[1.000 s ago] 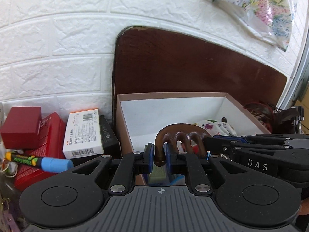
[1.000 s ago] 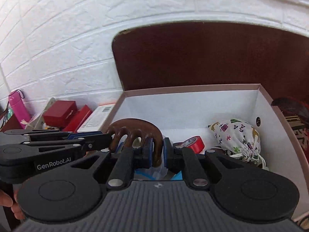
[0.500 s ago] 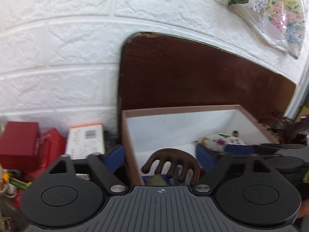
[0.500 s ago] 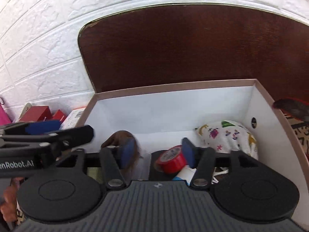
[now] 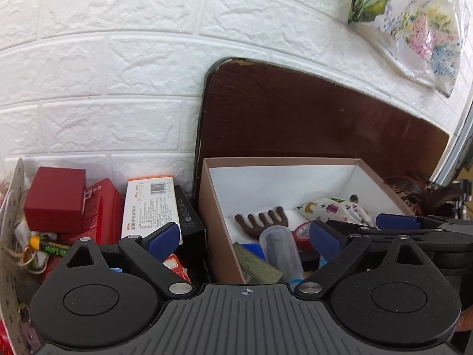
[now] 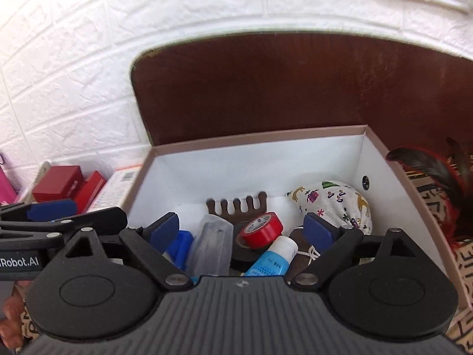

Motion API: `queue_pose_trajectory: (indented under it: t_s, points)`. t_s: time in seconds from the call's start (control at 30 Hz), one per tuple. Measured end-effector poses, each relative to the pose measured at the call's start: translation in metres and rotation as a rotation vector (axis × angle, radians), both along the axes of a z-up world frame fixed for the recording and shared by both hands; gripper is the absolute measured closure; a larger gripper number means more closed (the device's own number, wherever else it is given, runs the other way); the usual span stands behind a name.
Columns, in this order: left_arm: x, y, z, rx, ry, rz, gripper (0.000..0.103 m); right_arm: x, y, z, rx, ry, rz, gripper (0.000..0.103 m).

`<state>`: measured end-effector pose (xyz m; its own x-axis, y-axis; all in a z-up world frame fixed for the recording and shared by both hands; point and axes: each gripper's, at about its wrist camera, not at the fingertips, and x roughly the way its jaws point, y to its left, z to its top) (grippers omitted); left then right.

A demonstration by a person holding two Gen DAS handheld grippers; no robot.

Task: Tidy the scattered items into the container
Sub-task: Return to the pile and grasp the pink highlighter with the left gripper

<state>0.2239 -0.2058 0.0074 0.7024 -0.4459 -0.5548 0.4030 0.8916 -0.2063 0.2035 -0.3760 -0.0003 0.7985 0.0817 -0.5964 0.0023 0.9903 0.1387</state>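
Comb (image 5: 261,221) let go a sec ago, now lying in box (image 6: 393,189) by red tape (image 6: 261,230), teeth to back wall. L gripper (image 5: 245,238) and R gripper (image 6: 241,230) both spread wide, empty. I judge comb done; red boxes (image 5: 54,198) outside left to fetch.

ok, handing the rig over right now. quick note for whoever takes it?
Left gripper: open, holding nothing, at the box's left wall.
Right gripper: open, holding nothing, over the box.
Brown comb lies in the box near the back wall, free of both grippers. Also inside: red tape, clear tube, blue-and-white tube, patterned pouch.
Done: comb is in.
Left: red boxes, white carton and green marker sit outside, left of the box.
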Motion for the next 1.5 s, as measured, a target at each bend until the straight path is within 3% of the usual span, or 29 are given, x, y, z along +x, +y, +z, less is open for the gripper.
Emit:
queue_pose_trajectory:
  t_s: [0.2, 0.4, 0.53, 0.7, 0.8, 0.93, 1.07, 1.17, 1.3, 1.5]
  points:
    - [-0.049, 0.032, 0.021, -0.072, -0.003, -0.011, 0.001, -0.051, 0.011, 0.022, 0.05, -0.079, 0.012, 0.007]
    - [-0.119, 0.08, 0.034, -0.028, -0.086, 0.031, 0.0, -0.108, 0.049, 0.032, 0.079, -0.16, 0.103, 0.007]
    - [-0.159, 0.117, 0.028, -0.009, -0.084, 0.089, 0.0, -0.135, 0.082, 0.027, 0.083, -0.181, 0.175, 0.007]
    - [-0.201, 0.158, -0.002, 0.005, -0.055, 0.158, 0.0, -0.166, 0.119, 0.003, 0.097, -0.172, 0.252, 0.005]
    - [-0.223, 0.18, -0.035, -0.011, 0.006, 0.193, 0.0, -0.18, 0.137, -0.024, 0.139, -0.126, 0.287, 0.004]
    - [-0.239, 0.202, -0.08, -0.054, 0.121, 0.216, 0.0, -0.191, 0.156, -0.067, 0.185, -0.016, 0.296, 0.004]
    - [-0.243, 0.213, -0.109, -0.008, 0.169, 0.229, 0.002, -0.197, 0.166, -0.105, 0.205, 0.103, 0.281, 0.004]
    - [-0.238, 0.221, -0.12, 0.004, 0.192, 0.238, 0.008, -0.203, 0.165, -0.119, 0.211, 0.134, 0.271, 0.004]
    - [-0.232, 0.231, -0.125, -0.006, 0.195, 0.265, 0.023, -0.202, 0.17, -0.111, 0.164, 0.128, 0.285, 0.007]
    - [-0.234, 0.226, -0.128, 0.104, 0.139, 0.271, 0.047, -0.204, 0.194, -0.097, 0.162, 0.095, 0.362, 0.017]
